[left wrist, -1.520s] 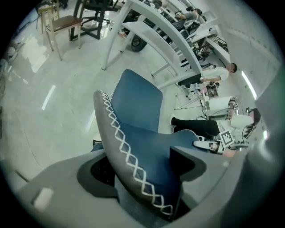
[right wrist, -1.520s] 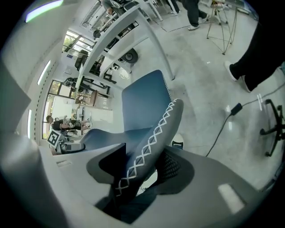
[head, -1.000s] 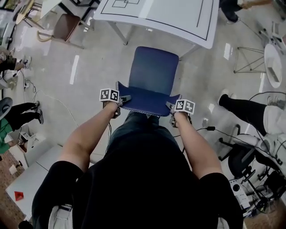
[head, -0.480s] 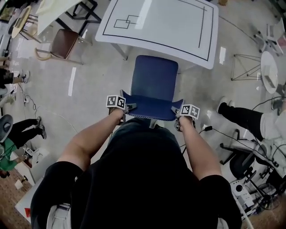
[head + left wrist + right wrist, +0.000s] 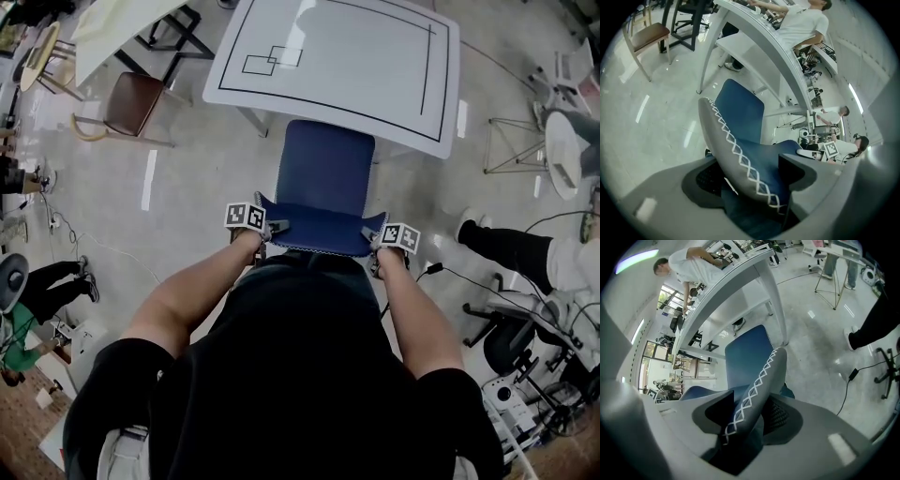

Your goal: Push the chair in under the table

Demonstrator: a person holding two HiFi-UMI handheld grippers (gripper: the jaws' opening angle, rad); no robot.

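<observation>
1. At the centre of the head view stands the blue chair (image 5: pixel 323 169). Its seat points toward the top of the frame and its backrest (image 5: pixel 319 230) is the part nearest to the person.
2. The front edge of the seat just reaches the near edge of the white table (image 5: pixel 347 56), which fills the upper middle of the frame. Most of the seat lies outside the table.
3. The left gripper (image 5: pixel 272 226) is clamped on the left end of the backrest's top edge. In the left gripper view, the padded edge with white cross stitching passes between the two jaws, and both pads press on it.
4. The right gripper (image 5: pixel 373 236) grips the right end of the same edge. In the right gripper view, the stitched edge sits tightly between the jaws, which have just been closing tighter on it.
5. Two bare forearms (image 5: pixel 187 291) reach from the lower part of the frame up to the grippers.
6. Farther out, a brown chair (image 5: pixel 131 98) stands at the upper left. A black cable (image 5: pixel 450 274) lies on the pale floor (image 5: pixel 187 206) to the right of the blue chair. A leg (image 5: pixel 511 246) in black trousers shows near the right edge.
</observation>
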